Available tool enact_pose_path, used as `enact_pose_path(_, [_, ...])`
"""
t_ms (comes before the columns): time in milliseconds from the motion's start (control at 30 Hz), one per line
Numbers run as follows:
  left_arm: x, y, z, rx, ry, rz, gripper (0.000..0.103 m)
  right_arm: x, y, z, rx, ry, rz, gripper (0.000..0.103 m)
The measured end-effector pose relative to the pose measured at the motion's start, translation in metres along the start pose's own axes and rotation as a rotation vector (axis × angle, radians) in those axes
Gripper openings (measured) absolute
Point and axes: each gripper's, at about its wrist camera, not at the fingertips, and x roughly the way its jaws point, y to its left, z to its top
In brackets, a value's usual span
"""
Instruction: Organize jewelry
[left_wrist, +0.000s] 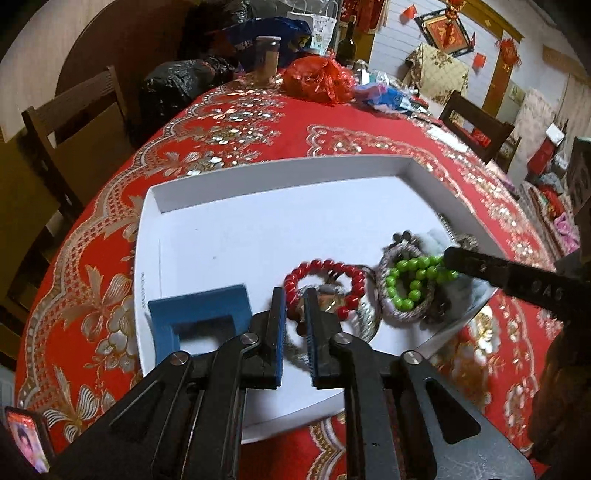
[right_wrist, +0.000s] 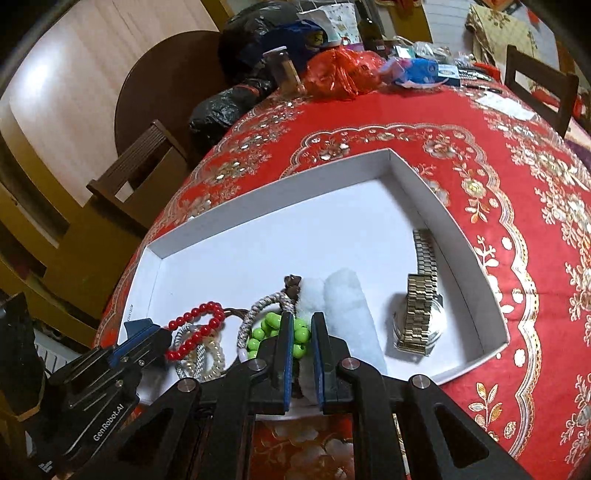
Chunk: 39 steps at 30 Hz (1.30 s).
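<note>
A white shallow box (left_wrist: 229, 177) (right_wrist: 458, 229) lies on the red tablecloth. In it are a red bead bracelet (left_wrist: 325, 267) (right_wrist: 195, 332), a green bead bracelet (left_wrist: 410, 277) (right_wrist: 264, 332), a grey braided cord bracelet (left_wrist: 391, 310) (right_wrist: 258, 306), a pearl-like coil (right_wrist: 214, 360), white cotton pads (right_wrist: 351, 306) and a gold metal watch (right_wrist: 419, 314). My left gripper (left_wrist: 295, 295) has narrow-set jaws around a braided cord by the red beads. My right gripper (right_wrist: 302, 319) is closed on the green bead bracelet; it shows in the left view (left_wrist: 448, 260).
A blue square frame (left_wrist: 201, 314) lies in the box's near left corner. Bags, a jar (left_wrist: 266, 59), a bottle (left_wrist: 347, 40) and clutter crowd the table's far end. Wooden chairs (left_wrist: 70, 122) stand around. A phone (left_wrist: 27, 443) lies at the near left.
</note>
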Motion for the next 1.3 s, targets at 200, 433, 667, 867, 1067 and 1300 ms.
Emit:
enact_pose_path(200, [-0.007,-0.006,-0.014,0.057,-0.043,0.061,0.036,-0.018,-0.009,-0.011,-0.007,-0.047,0.012,0.043])
enact_pose_path(433, [-0.016,-0.004,-0.039,0.091,-0.068,0.113,0.045,-0.029,-0.03,-0.031,0.032,-0.069,0.049,0.043])
enact_pose_path(667, [-0.034,-0.005,-0.056,0.074,-0.055,0.082,0.045,-0.04,-0.03,-0.043,0.056,-0.025,0.075,0.043])
enact_pose_path(867, [-0.052,-0.002,-0.066,0.003,-0.011,0.029,0.045,-0.061,-0.023,-0.067,0.046,0.029,0.035,0.043])
enact_pose_path(1067, [-0.111,-0.01,-0.075,0.0,-0.137,0.018,0.083,-0.117,-0.007,-0.093,-0.018,-0.052,-0.04,0.045])
enact_pose_path(1300, [-0.129,-0.034,-0.095,0.087,-0.085,0.038,0.103,-0.159,0.028,-0.145,-0.146,-0.149,-0.201,0.082])
